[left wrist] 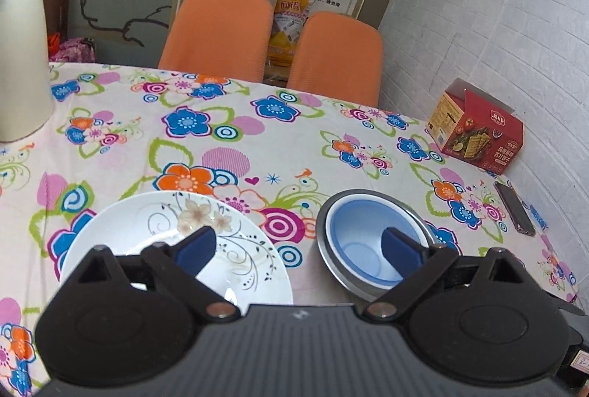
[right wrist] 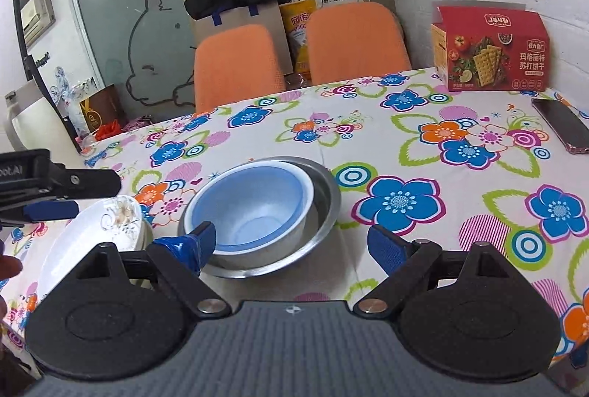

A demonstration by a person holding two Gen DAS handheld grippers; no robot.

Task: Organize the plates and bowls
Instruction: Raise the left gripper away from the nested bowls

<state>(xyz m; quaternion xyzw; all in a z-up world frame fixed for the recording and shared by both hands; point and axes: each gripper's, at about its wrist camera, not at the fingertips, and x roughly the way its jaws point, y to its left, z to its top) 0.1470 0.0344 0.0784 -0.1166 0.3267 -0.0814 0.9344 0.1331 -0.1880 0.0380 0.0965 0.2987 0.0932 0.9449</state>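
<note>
I see both my grippers, left (left wrist: 300, 244) and right (right wrist: 292, 246), spread wide, holding nothing; the blue bowl (right wrist: 250, 203) sits nested in the steel bowl (right wrist: 324, 198), the floral plate (left wrist: 173, 242) just beside it on the tablecloth (left wrist: 294, 146)

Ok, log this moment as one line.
left tongs: open, above plate | right tongs: open, empty | blue bowl: nested in steel bowl

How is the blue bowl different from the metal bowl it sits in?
The blue bowl is pale blue and matte; the metal bowl is grey and shiny. The blue bowl is narrower and nests inside the metal bowl, whose rim rings it. The blue bowl leans slightly; the metal one sits flat on the tablecloth. Both are round, upright and empty of food.
</note>
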